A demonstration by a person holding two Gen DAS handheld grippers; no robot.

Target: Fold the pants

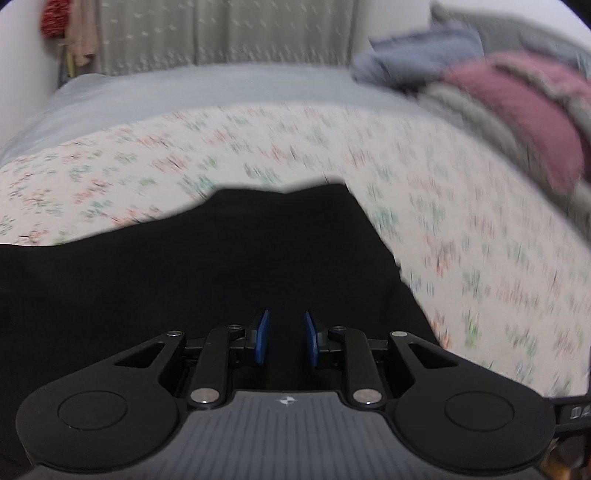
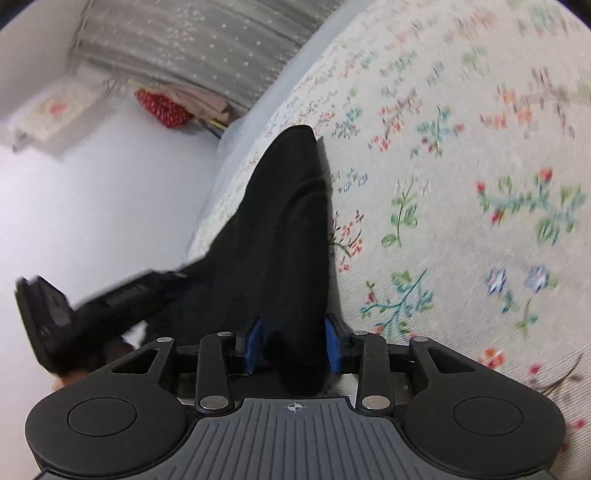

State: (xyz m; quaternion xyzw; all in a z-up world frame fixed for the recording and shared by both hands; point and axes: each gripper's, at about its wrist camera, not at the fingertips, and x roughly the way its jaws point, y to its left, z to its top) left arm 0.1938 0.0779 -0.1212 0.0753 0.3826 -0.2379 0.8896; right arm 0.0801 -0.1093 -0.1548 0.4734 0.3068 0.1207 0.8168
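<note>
Gripping a thick fold of the black pants [image 2: 280, 236], the right gripper [image 2: 293, 343] has its blue pads [image 2: 253, 345] pressed against either side of the cloth, which bunches up between them and bulges back toward the camera. From that pinch the dark fabric runs forward in soft lengthwise folds and tapers to a rounded end on the floral bedspread [image 2: 461, 184]. To the left of the pants in the right wrist view, the left gripper [image 2: 122, 295] comes in at an angle, blurred, its tips lost against the black cloth.

Seen from its own camera, the left gripper [image 1: 286, 339] sits over a broad spread of the pants [image 1: 207, 266], which fill the lower left of that view. Its blue pads [image 1: 263, 338] stand a little apart with only black showing between them; whether cloth is caught in that gap cannot be told, since everything there is the same dark tone. The far edge of the pants makes an uneven outline against the bedspread [image 1: 461, 229], whose small red and green sprigs are smeared by blur.

Farther off, a pale blue sheet [image 1: 192, 96] covers the far side of the bed. On the right a pile of bedding [image 1: 517, 110] in pink, grey and blue is heaped up. Behind the bed hangs a grey curtain [image 1: 229, 33] with small light flecks, and a red knitted item [image 2: 162, 107] hangs near its edge beside the white wall [image 2: 92, 192].
</note>
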